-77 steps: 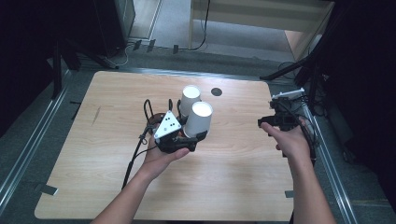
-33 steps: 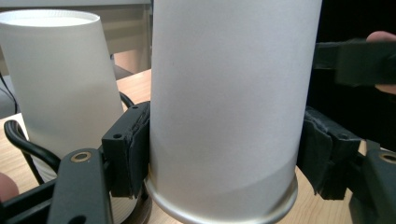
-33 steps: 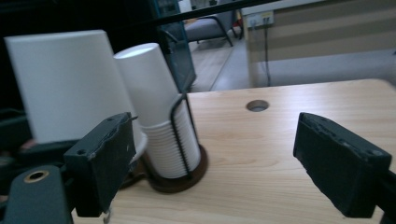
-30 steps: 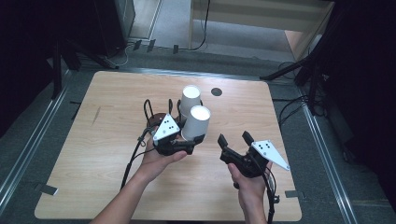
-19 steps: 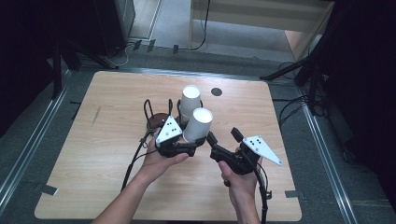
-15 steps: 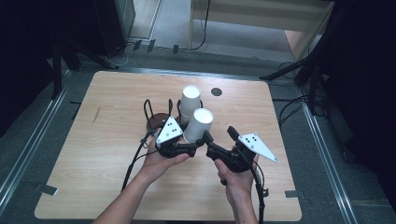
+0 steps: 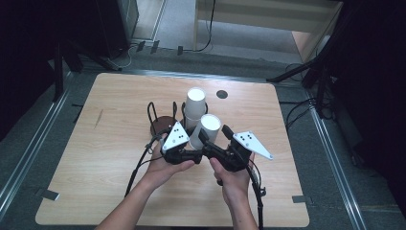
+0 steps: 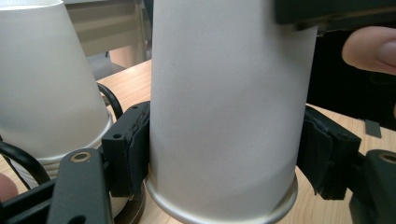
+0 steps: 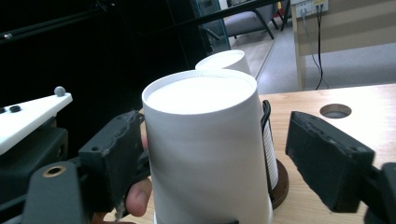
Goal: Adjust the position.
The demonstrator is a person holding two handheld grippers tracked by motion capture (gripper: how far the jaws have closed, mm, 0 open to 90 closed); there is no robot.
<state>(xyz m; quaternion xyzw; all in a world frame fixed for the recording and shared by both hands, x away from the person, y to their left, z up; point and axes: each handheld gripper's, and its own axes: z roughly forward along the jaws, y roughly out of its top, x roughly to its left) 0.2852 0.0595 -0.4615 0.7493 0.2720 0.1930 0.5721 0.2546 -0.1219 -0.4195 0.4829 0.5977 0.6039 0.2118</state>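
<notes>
Resting under everything, table: the pale wooden table point(image 7: 95, 158) bears all the other things, and a small round hole point(image 7: 221, 94) is cut in its top near the far edge.
Person's arms: both forearms come in from the near edge, the left hand point(image 7: 165, 165) and the right hand point(image 7: 230, 177) side by side near the middle of the table.
Left gripper: the left gripper point(image 7: 194, 146) stands just near of the cups; in the left gripper view its two black pads press on the lower wall of the near cup from either side, so it pinches that cup.
Right gripper: the right gripper point(image 7: 210, 139) reaches in from the right, its jaws to either side of the same cup; they have just been closing with the cup between them. In the right gripper view the left pad point(image 9: 119, 154) lies at the cup's wall, while the right pad point(image 9: 327, 158) stands clear of it with a gap, so there is no pinch.
Near cup: the white paper cup point(image 7: 206, 132) is mouth down, flat bottom up, tilted a little, just beside the rack.
Far cup: a second white paper cup point(image 7: 195, 105) sits mouth down in the rack, just behind the near cup.
Rack: a black wire rack point(image 7: 153, 112) on a round brown base point(image 7: 160, 125), left of the cups.
</notes>
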